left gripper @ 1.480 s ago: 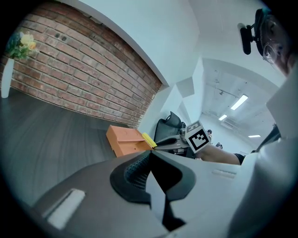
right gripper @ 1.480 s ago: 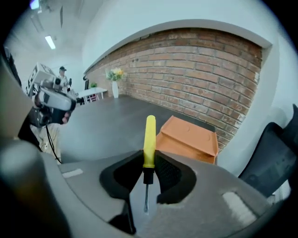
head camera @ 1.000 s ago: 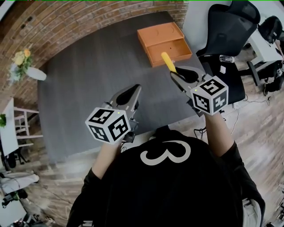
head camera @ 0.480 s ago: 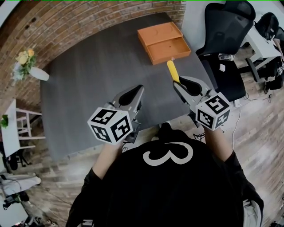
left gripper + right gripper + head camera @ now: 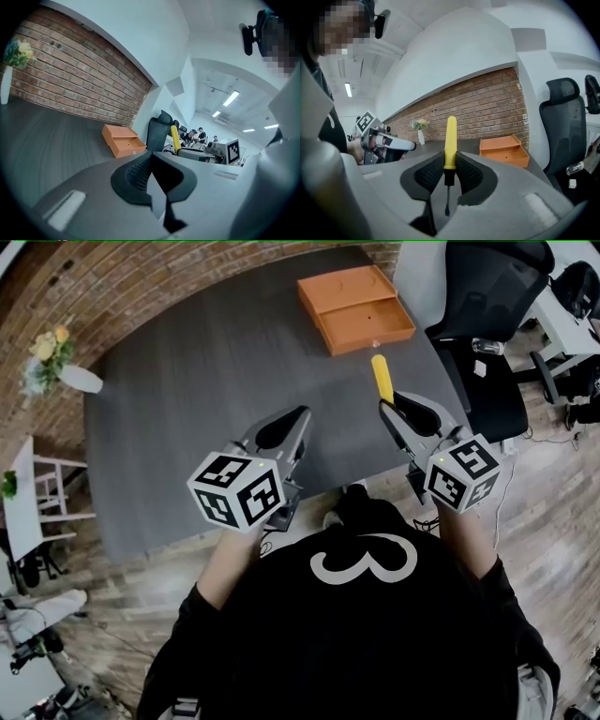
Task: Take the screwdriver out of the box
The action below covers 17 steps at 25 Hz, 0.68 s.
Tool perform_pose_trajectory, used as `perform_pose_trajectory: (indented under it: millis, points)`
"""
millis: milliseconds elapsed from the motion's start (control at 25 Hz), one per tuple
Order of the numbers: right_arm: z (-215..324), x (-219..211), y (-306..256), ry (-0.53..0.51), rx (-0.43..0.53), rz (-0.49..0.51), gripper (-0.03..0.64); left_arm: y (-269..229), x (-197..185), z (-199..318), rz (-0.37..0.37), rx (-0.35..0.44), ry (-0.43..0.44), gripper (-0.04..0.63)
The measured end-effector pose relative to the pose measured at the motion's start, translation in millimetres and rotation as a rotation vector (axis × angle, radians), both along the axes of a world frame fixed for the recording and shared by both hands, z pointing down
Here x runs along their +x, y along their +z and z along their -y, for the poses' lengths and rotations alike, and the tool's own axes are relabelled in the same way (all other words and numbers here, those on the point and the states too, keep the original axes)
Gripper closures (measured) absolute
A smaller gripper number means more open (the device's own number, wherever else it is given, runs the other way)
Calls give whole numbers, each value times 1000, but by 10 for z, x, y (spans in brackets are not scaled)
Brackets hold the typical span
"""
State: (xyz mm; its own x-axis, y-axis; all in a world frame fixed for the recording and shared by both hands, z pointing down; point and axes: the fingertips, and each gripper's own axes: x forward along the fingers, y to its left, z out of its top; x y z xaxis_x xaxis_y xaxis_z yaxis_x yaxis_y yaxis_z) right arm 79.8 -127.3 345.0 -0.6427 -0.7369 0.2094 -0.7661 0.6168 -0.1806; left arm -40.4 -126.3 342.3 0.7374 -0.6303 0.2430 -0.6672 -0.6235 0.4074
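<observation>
Holding screwdriver (image 5: 450,140) in right gripper (image 5: 449,174), clear of box (image 5: 361,306); left gripper (image 5: 150,174) closed, empty. Next, probably: lowering onto table (image 5: 187,409).

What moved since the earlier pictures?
The right gripper pulled the screwdriver back from the box, toward the person. It stayed shut on the screwdriver. The box did not move, and the left gripper stayed empty.

We record one dark grey table (image 5: 187,381), its far edge set against a brick wall (image 5: 141,282). An open orange box (image 5: 356,307) sits at the far right corner. A white vase (image 5: 80,379) of flowers (image 5: 47,348) stands at the far left edge, well apart from the box.
</observation>
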Motion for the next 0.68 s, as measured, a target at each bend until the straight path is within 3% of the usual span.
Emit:
perform_pose_trajectory:
  millis: [680]
  points:
    - [104, 67, 115, 11, -37, 17, 538, 113, 7, 105, -3, -33, -7, 581]
